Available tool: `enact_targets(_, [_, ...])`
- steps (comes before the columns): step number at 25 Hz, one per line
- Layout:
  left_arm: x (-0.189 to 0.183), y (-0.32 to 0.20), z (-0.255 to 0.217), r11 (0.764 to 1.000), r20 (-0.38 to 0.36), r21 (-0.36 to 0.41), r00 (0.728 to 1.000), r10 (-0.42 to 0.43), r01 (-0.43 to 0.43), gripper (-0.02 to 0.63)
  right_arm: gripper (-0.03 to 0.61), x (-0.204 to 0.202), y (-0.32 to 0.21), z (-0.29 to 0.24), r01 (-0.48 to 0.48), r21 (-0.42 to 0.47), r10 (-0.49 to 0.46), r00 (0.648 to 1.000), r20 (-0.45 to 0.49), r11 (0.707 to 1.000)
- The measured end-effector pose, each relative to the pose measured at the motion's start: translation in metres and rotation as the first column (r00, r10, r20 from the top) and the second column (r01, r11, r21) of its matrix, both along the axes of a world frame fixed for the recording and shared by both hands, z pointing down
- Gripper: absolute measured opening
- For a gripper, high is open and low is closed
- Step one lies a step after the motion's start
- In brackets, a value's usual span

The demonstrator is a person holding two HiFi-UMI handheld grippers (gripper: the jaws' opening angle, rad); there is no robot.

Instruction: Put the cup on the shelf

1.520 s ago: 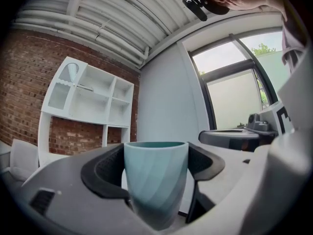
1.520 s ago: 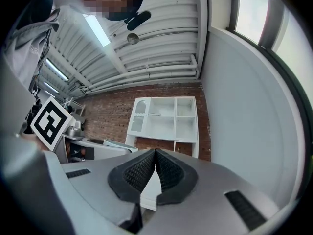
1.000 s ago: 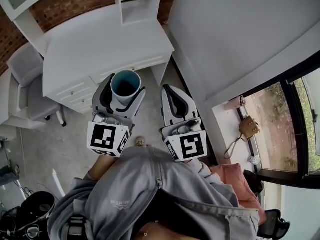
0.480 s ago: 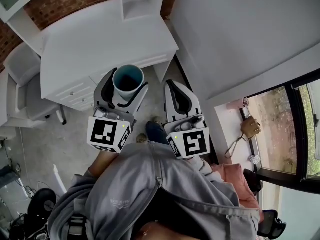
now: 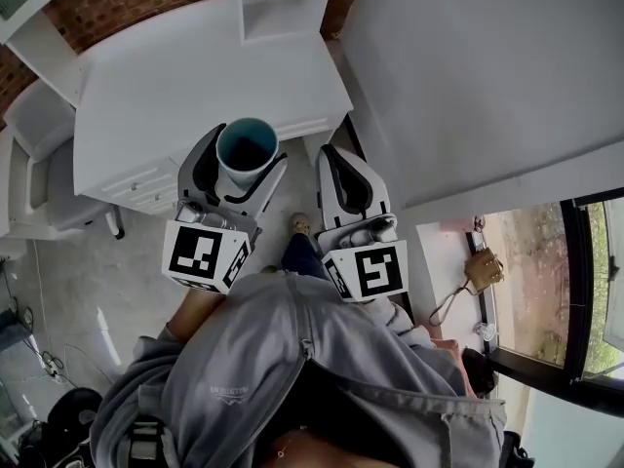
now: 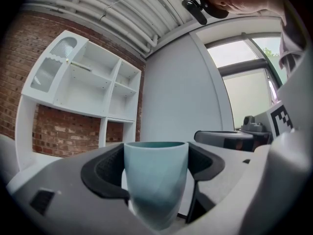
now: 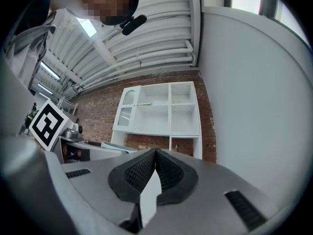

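We wear a grey hooded sweatshirt (image 5: 292, 369) of soft fabric with a small pale printed logo. Our left gripper (image 5: 244, 159) and right gripper (image 5: 330, 154) are both pale grey moulded plastic. Each has two curved jaws lined with black ribbed rubber pads (image 7: 134, 173). At the near end of each sits a white cube (image 5: 205, 256) printed with black square markers, with silvery fittings just beyond it.

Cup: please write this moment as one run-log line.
left gripper: shut on cup | right gripper: shut, empty | shelf: cup not yet on it
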State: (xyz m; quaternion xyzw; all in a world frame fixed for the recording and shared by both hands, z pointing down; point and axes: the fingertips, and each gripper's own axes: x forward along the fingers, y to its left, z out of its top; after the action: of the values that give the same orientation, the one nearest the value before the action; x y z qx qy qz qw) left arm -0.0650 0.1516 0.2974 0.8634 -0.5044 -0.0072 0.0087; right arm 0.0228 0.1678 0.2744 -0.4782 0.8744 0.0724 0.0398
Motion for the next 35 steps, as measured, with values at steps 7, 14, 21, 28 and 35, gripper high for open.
enact_targets(7, [0.011, -0.060, -0.006, 0.999, -0.007, 0.018, 0.999, -0.049, 0.050, 0.379, 0.028, 0.013, -0.070, -0.001, 0.053, -0.004, -0.053, 0.999, -0.003, 0.999])
enact_targets(14, [0.024, -0.116, -0.011, 0.995, -0.013, 0.029, 0.995, -0.094, 0.094, 0.379, 0.028, 0.025, -0.132, -0.001, 0.108, -0.007, -0.108, 0.994, -0.003, 0.994])
enact_targets(21, [0.041, -0.160, -0.012, 0.988, -0.024, 0.036, 0.989, -0.148, 0.149, 0.379, 0.028, 0.043, -0.183, 0.000, 0.161, -0.001, -0.161, 0.987, -0.007, 0.987])
enact_targets(28, [0.048, -0.175, -0.008, 0.979, -0.021, 0.028, 0.979, -0.204, 0.204, 0.379, 0.028, 0.046, -0.207, 0.003, 0.220, 0.001, -0.220, 0.976, 0.006, 0.976])
enact_targets(35, [0.040, -0.189, -0.008, 0.969, -0.023, 0.028, 0.970, -0.244, 0.244, 0.379, 0.028, 0.043, -0.219, 0.008, 0.241, -0.014, -0.240, 0.971, 0.007, 0.971])
